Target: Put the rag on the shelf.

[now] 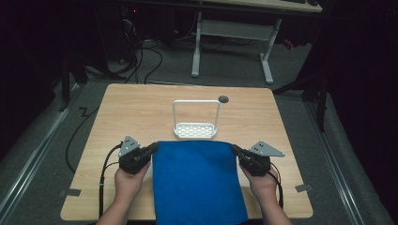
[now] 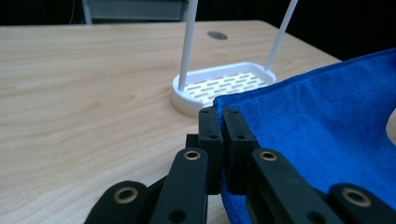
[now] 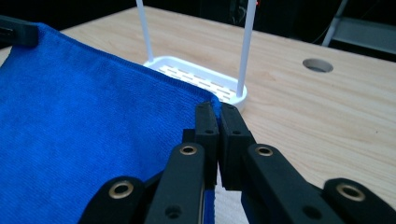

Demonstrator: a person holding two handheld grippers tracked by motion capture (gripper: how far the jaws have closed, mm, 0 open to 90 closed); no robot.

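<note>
On the wooden table (image 1: 141,108) a blue cloth (image 1: 197,183) is stretched flat between the two hands, its near end hanging past the table's near edge. Its far edge runs side to side, just short of the white rack (image 1: 195,123), which stands straight ahead. The left gripper (image 1: 153,148) and right gripper (image 1: 234,149) each pinch a far corner, jaws closed on the cloth.

The tabletop (image 1: 141,108) is pale wood-grain, smooth and matt. On it, the blue cloth (image 1: 197,183) looks like soft, napped microfibre with a stitched hem. Just beyond the cloth, the white rack (image 1: 195,130) has a smooth, faintly glossy plastic slotted tray. Both tongs are matt black plastic with brass-coloured rivets.
</note>
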